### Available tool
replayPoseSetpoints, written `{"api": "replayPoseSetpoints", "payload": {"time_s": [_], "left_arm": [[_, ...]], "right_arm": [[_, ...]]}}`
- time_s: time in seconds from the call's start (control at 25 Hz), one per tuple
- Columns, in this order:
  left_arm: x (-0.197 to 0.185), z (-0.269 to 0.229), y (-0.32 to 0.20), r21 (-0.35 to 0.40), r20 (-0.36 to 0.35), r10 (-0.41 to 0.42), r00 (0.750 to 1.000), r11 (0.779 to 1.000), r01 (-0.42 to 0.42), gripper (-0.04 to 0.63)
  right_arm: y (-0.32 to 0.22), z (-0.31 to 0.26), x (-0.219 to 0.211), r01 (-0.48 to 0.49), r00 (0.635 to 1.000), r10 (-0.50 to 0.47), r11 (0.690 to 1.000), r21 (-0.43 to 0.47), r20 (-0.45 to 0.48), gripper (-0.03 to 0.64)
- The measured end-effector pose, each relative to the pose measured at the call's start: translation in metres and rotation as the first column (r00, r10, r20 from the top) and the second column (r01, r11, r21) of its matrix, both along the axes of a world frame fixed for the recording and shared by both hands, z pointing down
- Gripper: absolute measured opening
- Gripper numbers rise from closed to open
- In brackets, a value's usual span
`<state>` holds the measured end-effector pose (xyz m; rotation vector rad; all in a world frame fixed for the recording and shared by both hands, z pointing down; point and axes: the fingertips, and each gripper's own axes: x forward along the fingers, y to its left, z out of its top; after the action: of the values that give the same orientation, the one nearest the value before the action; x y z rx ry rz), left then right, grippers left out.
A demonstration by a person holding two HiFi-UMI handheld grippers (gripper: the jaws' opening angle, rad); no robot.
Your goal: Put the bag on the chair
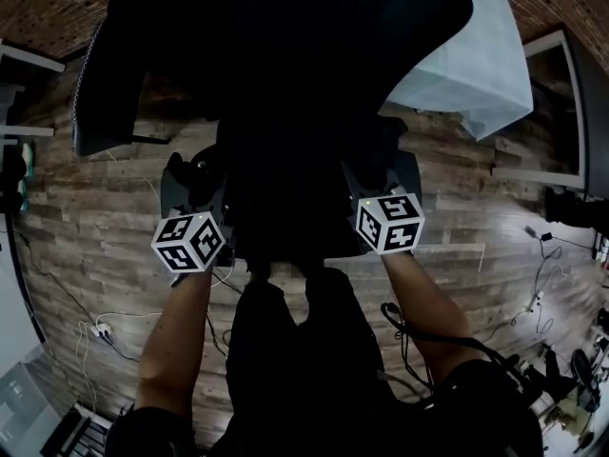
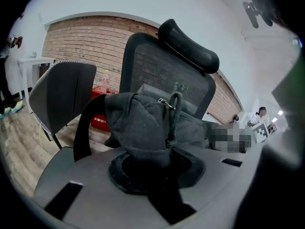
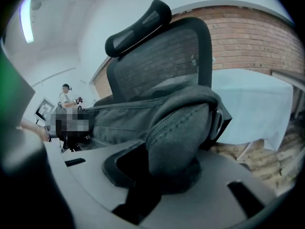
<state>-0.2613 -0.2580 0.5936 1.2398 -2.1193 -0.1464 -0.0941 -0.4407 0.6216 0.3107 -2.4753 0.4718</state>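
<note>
Bag (image 2: 143, 123) spans 9 to 3 o'clock, left claw (image 2: 147, 161) and right claw (image 3: 162, 171) clamping its ends; chair (image 2: 162, 66) stands at 12 o'clock.

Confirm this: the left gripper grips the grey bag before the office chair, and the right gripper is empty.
Wrong: the right gripper is not empty. The right gripper view shows it clamped on the grey bag too. The rest holds.

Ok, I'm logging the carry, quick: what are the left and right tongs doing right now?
Left tongs: closed on the dark grey bag, gripping its fabric.
Right tongs: closed on the same bag, on a padded part.
</note>
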Motion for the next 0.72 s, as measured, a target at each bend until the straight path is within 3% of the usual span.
{"api": "replayPoseSetpoints", "payload": {"time_s": [0.72], "left_arm": [[-0.035, 0.112, -0.038, -0.111, -0.058, 0.07, 0.996, 0.991, -0.076, 0.089]], "right_arm": [[-0.024, 0.118, -0.021, -0.081, 0.99, 0.076, 0.996, -0.04, -0.121, 0.098]]}}
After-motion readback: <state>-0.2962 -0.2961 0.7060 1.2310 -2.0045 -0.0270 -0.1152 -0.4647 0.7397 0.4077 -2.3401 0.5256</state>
